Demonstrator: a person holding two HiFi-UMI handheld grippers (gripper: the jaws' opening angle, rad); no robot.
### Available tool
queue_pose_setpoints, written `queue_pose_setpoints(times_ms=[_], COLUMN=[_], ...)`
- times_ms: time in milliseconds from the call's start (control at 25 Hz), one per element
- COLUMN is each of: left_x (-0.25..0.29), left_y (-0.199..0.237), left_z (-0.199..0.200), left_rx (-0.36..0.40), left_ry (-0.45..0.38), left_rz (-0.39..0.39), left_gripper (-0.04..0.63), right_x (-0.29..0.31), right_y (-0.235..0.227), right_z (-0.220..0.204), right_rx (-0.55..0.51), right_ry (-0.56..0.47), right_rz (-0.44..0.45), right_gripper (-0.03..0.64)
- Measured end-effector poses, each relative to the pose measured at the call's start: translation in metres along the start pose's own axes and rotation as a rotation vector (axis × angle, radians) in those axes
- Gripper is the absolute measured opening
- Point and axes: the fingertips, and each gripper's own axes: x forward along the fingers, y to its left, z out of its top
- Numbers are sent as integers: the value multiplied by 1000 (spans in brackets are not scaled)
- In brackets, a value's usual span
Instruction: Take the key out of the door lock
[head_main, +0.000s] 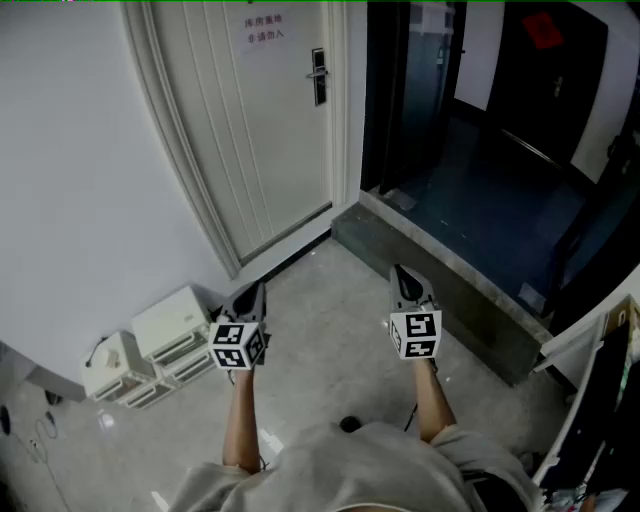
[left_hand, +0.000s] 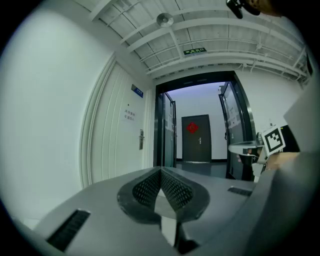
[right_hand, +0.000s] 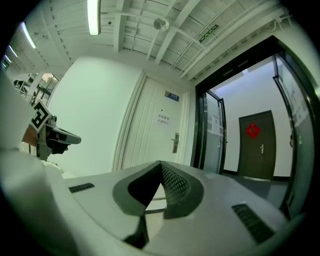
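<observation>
Head view, from the left: white boxes (head_main: 150, 345) sit against the wall (head_main: 80, 200), just beside my left claw (head_main: 259, 289). That claw points out over the floor (head_main: 330, 340) with its jaws pressed together on nothing. The left gripper view confirms it, the two jaws meeting at the tip with no gap.

Further along stands the pale door (head_main: 250, 140), closed, with the lock (head_main: 318, 76) near its right edge, well apart from both claws. The key should be in that lock, but it is too small to make out in any view.

My right claw (head_main: 401, 272) is the same: jaws fully together, empty, tip aimed roughly towards the door. Right of it a step (head_main: 450, 290) leads into a dark hallway (head_main: 500, 190).

I judge the task has barely begun and this is only the approach. Next I need to walk up to the door and raise one claw to lock height. Then I part its jaws, line them up around the key's head, close, and draw it straight out.
</observation>
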Motion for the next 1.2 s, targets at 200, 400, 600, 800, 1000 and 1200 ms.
queue_pose_setpoints(times_ms=[200,400,600,800,1000,1200], left_x=[4,9,16,29,47,66], left_y=[-7,-15,-24,-32,-44,-54], left_z=[-2,-6,-7,-7,-9,-14], left_rx=[-5,-9,-10,-14,-12,-13], left_ry=[1,6,6,6,4,15], left_rz=[-9,-14,-6,7,20,28], left_gripper=[17,17,17,17,17,17], right_x=[1,1,3,11,23,38], right_y=[-3,-9,-20,-32,-50,-66], right_z=[-5,-6,-7,-11,-17,-27], right_rx=[2,0,7,5,5,7], right_ry=[12,7,-7,-6,-15,-9], right_rz=[2,6,18,34,59,76], right_gripper=[21,21,23,21,22,23])
